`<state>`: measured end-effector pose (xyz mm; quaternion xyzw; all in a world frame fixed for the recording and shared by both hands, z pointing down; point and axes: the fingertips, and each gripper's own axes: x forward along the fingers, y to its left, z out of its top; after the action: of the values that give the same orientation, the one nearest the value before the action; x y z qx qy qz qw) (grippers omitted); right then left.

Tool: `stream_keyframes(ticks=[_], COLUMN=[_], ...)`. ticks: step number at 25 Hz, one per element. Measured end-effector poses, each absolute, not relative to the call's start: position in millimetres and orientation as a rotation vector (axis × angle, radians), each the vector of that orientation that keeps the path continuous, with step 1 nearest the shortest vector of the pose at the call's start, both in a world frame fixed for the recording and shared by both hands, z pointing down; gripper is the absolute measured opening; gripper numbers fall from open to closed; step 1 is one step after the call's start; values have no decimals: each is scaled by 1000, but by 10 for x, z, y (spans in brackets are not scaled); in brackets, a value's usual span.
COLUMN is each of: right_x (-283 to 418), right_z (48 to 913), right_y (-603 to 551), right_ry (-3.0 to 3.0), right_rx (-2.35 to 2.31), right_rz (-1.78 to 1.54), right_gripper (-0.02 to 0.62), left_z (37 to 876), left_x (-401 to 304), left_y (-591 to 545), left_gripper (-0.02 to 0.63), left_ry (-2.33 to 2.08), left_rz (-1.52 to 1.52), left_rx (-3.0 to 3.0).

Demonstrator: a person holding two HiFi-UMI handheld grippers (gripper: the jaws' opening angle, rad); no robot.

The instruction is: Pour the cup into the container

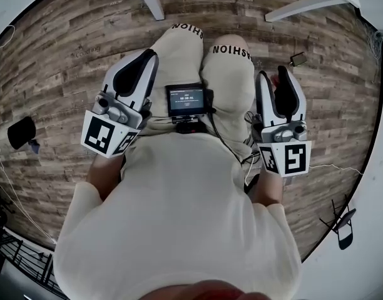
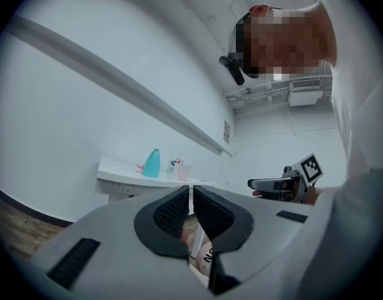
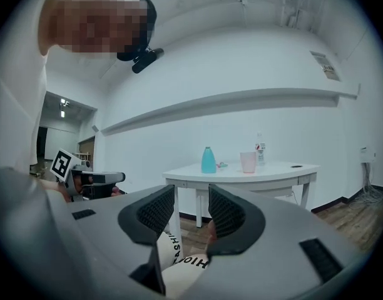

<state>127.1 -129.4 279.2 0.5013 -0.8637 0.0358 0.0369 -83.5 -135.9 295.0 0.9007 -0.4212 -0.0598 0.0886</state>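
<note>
1. Closest in: a small screen point(image 1: 186, 100) sits at the person's waist, right between my two claws.
2. Left gripper point(image 1: 144, 60) is out beside the left thigh. Pads are pretty much touching and there's nothing in them.
3. Right gripper point(image 1: 280, 75) is beside the right thigh, pulled in to just a narrow gap. It's empty too.
4. Well across the wood floor point(image 1: 66, 55) there's a white table point(image 3: 273, 180).
5. The pink cup point(image 3: 248, 162) stands upright about mid-table, far from both claws. The teal container point(image 3: 208, 160) is toward the left end, and a clear bottle point(image 3: 260, 147) is just behind the cup.
</note>
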Motion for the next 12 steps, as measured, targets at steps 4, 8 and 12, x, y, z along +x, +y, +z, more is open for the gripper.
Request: stream_keyframes(ticks=[4,8,12], right_x=[1318,1361,1241], right_z=[2726,2931,2899], right_y=[-1206,-1536,-1388], right_ry=[-2681,-2667,-2669], right_rx=[1519,1506,1477], right_rz=[113,181,157], right_gripper=[175,192,196], left_z=[2887,3011,2974], left_x=[-821,-751,-839], left_y=[-1259,-1581,-1441], left_gripper=[25,61,74], left_ry=[-1264,-1249,-1255], left_rz=[-182,-146,-155], left_rx=[2702,2691,2716])
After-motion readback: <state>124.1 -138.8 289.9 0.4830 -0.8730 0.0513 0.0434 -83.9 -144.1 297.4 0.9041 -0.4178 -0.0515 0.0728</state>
